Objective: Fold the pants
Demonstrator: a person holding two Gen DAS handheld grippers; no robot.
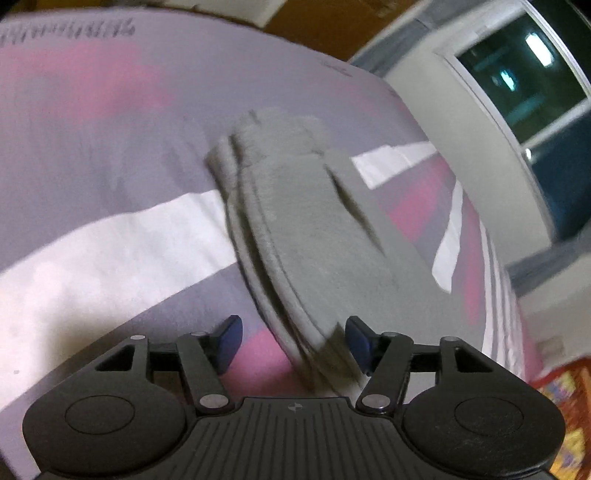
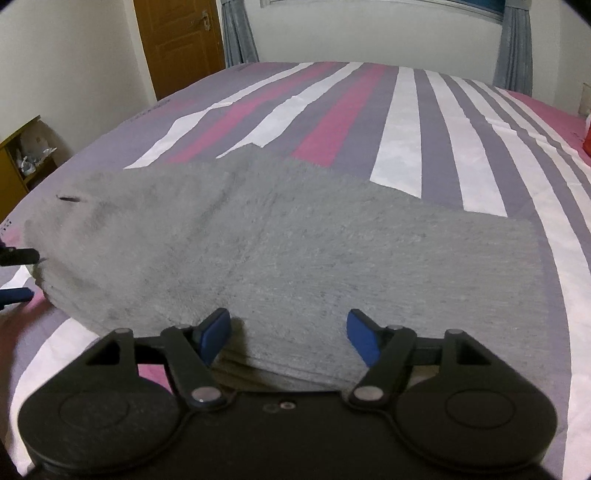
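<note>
Pants [image 2: 295, 251], grey and fleecy, lie folded in layers on the striped bed [image 2: 406, 122], open bedspread toward twelve o'clock. The left gripper [image 1: 293, 341] and right gripper [image 2: 290, 338] both gape over the near edge, holding nothing.

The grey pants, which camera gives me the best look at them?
The right wrist view: the grey pants lie spread broadside across the striped bedspread, sharp and nearly whole. The left wrist view sees them end-on and blurred, showing mainly stacked folded edges near its open jaws.

place: home bedroom | evidence: striped bed [image 2: 406, 122], wooden door [image 2: 181, 40], curtains [image 2: 238, 33]
</note>
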